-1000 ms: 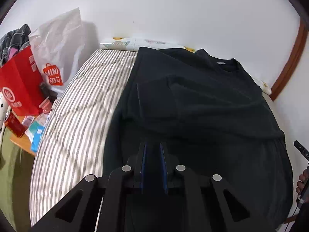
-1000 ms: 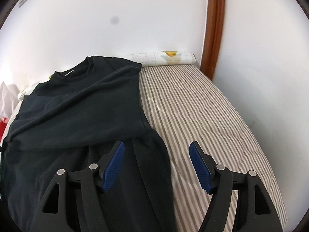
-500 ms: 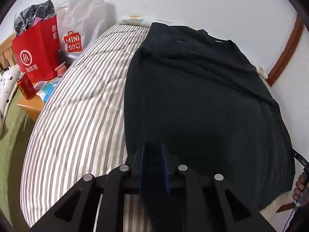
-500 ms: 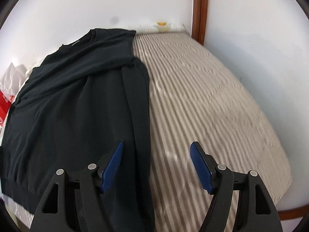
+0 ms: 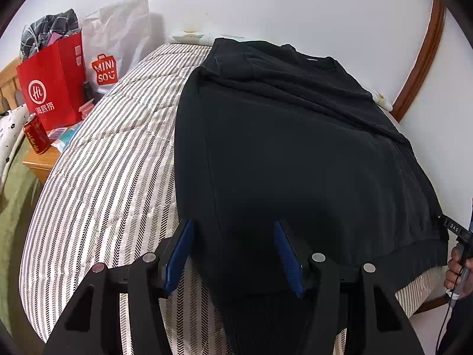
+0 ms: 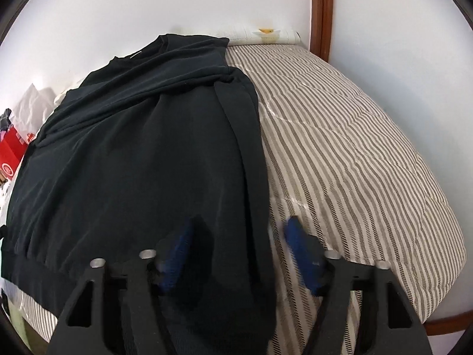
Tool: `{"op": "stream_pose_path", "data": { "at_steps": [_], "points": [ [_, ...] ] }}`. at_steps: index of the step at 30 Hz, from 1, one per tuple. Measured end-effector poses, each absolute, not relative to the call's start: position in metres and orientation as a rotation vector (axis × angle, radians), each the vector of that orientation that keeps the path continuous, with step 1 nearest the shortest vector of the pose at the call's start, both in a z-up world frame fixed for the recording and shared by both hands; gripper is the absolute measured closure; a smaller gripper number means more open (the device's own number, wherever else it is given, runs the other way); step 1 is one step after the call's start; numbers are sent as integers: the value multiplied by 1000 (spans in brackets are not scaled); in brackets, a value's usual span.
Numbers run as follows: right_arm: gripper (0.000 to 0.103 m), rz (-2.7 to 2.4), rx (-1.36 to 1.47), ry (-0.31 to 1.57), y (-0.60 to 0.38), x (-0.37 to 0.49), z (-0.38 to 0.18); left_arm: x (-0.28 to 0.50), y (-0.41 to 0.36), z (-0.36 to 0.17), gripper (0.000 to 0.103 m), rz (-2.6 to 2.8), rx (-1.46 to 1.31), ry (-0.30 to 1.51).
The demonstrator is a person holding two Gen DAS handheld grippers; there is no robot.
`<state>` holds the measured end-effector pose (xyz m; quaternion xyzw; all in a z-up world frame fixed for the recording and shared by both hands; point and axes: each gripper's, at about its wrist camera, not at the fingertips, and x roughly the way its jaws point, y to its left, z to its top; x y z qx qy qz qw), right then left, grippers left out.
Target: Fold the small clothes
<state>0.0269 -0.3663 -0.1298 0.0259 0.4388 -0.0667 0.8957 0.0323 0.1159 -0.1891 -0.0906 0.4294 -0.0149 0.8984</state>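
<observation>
A black sweatshirt (image 5: pixel 295 148) lies flat on the striped mattress (image 5: pixel 103 177), collar at the far end, hem near the front edge. Its left sleeve (image 5: pixel 192 162) runs down the body's left side, and the ribbed cuff ends between the blue pads of my left gripper (image 5: pixel 233 227). Those jaws are opening and the pads stand clear of the cloth. In the right wrist view the sweatshirt (image 6: pixel 133 148) has its right sleeve (image 6: pixel 248 148) laid along its right side. My right gripper (image 6: pixel 240 224) is closing around that sleeve's end, blurred, its right pad still apart over the mattress (image 6: pixel 354 148).
A red paper bag (image 5: pixel 50 88), a white MINISO bag (image 5: pixel 115 47) and a red can (image 5: pixel 35 136) stand on a wooden nightstand (image 5: pixel 41 162) left of the bed. White walls and a wooden frame (image 5: pixel 419 59) close off the far side. A person's hand (image 5: pixel 458 272) shows at the right edge.
Both grippers drew back toward the bed's near edge, and the sleeves now lie straight along the body's sides. The left jaws went from shut on the cuff to apart. The right jaws narrowed.
</observation>
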Motion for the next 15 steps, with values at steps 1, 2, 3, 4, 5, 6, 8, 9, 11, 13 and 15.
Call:
{"op": "stream_pose_path", "data": {
  "at_steps": [1,2,3,4,5,6,8,9,11,13,15],
  "points": [
    [64,-127,52,906,-363,29,-129,32,114,-190,50,-22,-178,888],
    [69,-121,51,906,-361,30,-129,31,113,-190,50,-16,-170,888],
    [78,-113,48,908,-358,30,-128,31,111,-190,53,-3,-159,887],
    [85,-105,43,906,-354,30,-128,31,110,-190,59,18,-146,885],
    [87,-100,36,903,-351,30,-127,31,109,-190,63,40,-130,883],
    [90,-99,26,899,-349,29,-127,29,108,-190,71,54,-121,880],
    [92,-97,22,891,-348,28,-126,27,111,-190,85,80,-116,877],
    [93,-95,28,887,-349,28,-125,27,113,-190,91,76,-127,878],
    [93,-86,52,883,-353,26,-121,26,117,-189,96,50,-168,887],
    [93,-75,74,881,-356,25,-117,24,119,-188,97,45,-182,884],
    [94,-62,96,874,-359,23,-111,20,122,-186,98,33,-209,878]
  ]
}}
